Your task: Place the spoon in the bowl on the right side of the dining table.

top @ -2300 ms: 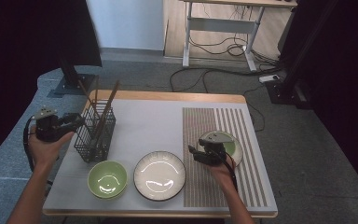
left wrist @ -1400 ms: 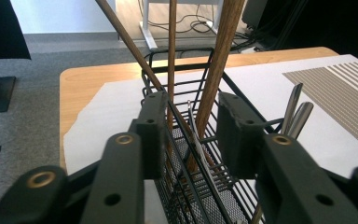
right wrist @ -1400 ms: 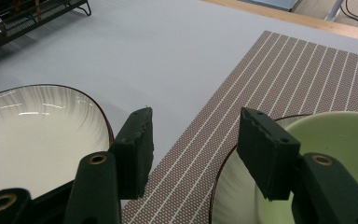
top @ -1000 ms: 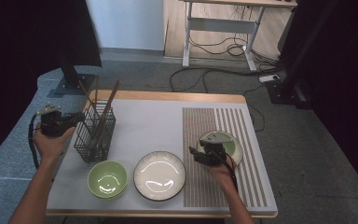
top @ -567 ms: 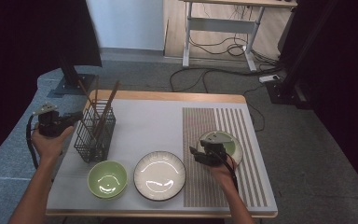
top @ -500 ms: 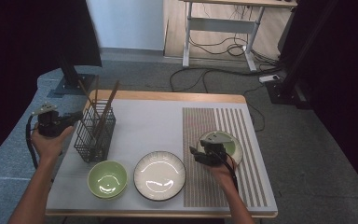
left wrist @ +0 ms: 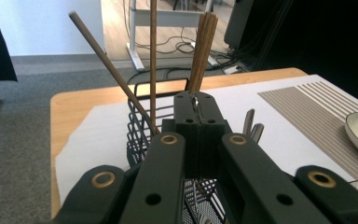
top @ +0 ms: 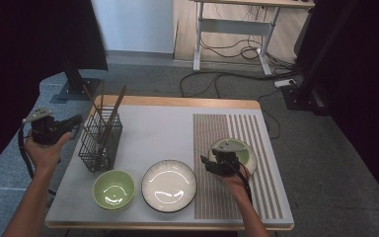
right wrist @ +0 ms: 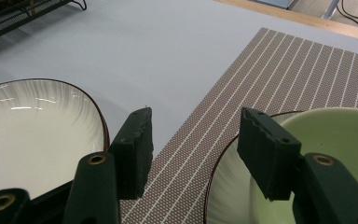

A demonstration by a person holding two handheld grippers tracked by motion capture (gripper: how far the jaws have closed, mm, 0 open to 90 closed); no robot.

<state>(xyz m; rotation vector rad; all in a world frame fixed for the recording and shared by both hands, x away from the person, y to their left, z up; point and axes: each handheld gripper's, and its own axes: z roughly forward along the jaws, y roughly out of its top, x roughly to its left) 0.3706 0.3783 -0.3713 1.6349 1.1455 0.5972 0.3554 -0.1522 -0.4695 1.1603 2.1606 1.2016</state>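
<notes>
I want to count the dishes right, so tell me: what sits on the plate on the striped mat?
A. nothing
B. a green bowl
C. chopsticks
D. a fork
B: in the right gripper view a green bowl sits inside the plate on the striped mat; the high view shows the same pair by the right gripper.
</notes>
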